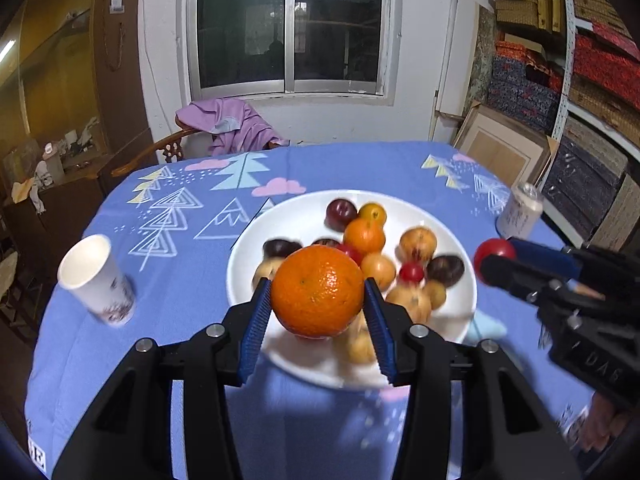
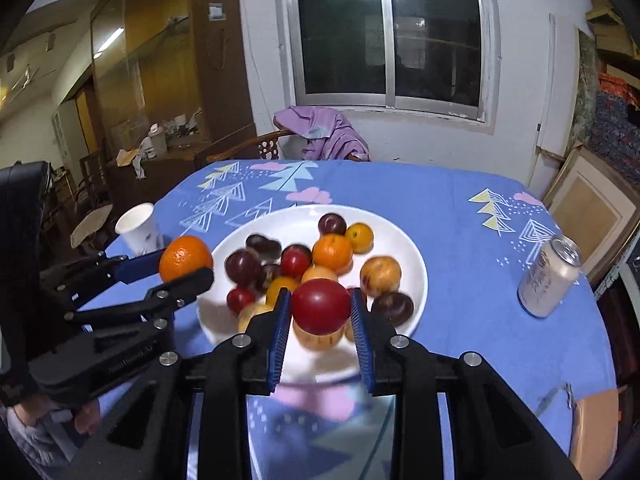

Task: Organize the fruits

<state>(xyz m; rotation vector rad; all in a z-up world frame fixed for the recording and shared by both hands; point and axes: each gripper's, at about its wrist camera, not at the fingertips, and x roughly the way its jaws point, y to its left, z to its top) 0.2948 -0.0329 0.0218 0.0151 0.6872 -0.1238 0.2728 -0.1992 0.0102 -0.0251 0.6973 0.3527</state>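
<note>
Above a white plate (image 1: 460,320) of mixed fruit on the blue-clothed tabletop (image 1: 160,360), the left gripper (image 1: 318,292) fingers clamp an orange (image 1: 318,291); at 3 o'clock, the right gripper (image 2: 321,307) fingers pinch a red plum (image 2: 321,306).

Cup (image 1: 96,278): white paper, stood near the left table edge, tilted in the fisheye view.
Can (image 2: 550,280): pale, top opened, stood near the right edge, well apart from the cup.
Cloth (image 1: 192,248): blue, printed with trees, mountains and pink clouds; covered the table.
Chair (image 2: 248,150): wooden, sat at the far side of the table.
Garment (image 1: 236,124): lilac, hung draped over the chair.
Window (image 1: 288,28): sliding, dark panes, set in the white wall behind.
Boxes (image 1: 520,84): patterned, lay stacked on shelves at right.
Frame (image 2: 592,212): leaned against the wall by the right corner.
Cabinet (image 2: 152,72): wooden, glass-fronted, stood at left.
</note>
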